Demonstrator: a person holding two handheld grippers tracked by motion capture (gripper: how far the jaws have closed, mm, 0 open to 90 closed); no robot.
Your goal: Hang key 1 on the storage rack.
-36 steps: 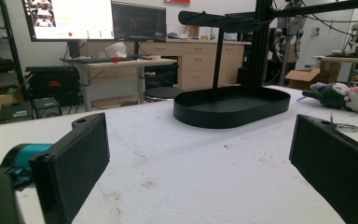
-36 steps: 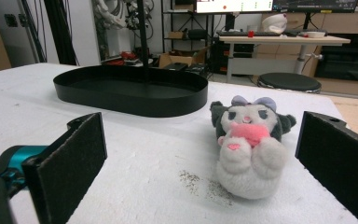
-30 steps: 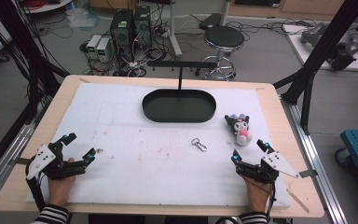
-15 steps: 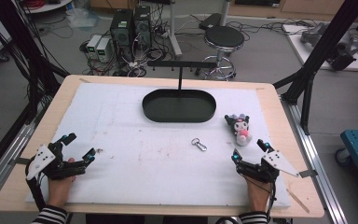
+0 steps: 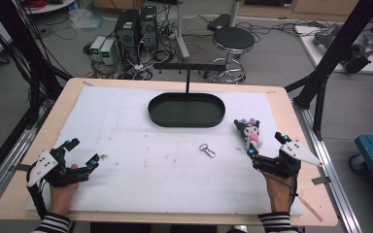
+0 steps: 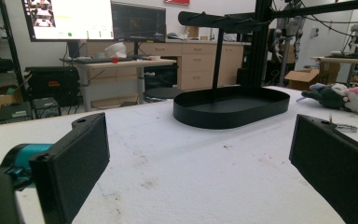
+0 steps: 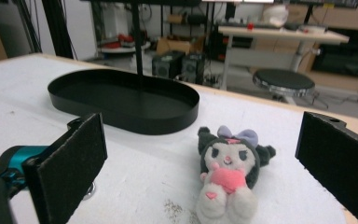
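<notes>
1. Nothing moved since a second ago: same pose for both grippers, same spots for plush, clip and tray.
2. Right gripper [image 5: 263,146] low over the tabletop [image 5: 141,160], jaws spread wide, nothing between them. Left gripper [image 5: 81,152] likewise spread and empty, resting near its own corner.
3. Plush toy [image 7: 227,175] just ahead of the right gripper, lying on its back between the lines of the two jaws, head toward the far side. Well apart from the left gripper, off to its far right [image 6: 342,95].
4. Handling, as a judgement: light, soft, squashy; no risk of breakage, but likely to flop and deform under the pads. Best hold probably across the head or upper body, where the stuffing is thickest; thin limbs and bow likely to slip out.
5. Metal clip [image 5: 206,149] to the left of the right gripper: small, hard, flat-lying, probably slippery and awkward to pinch.
6. Black oval tray [image 5: 187,109] beyond both grippers, empty, with a stand rising behind it.
7. Right gripper view: plush face, pink heart, purple bow, close alignment with jaws.
8. High view: overall layout, spacing of clip, plush and tray, both hands at the near edge.
</notes>
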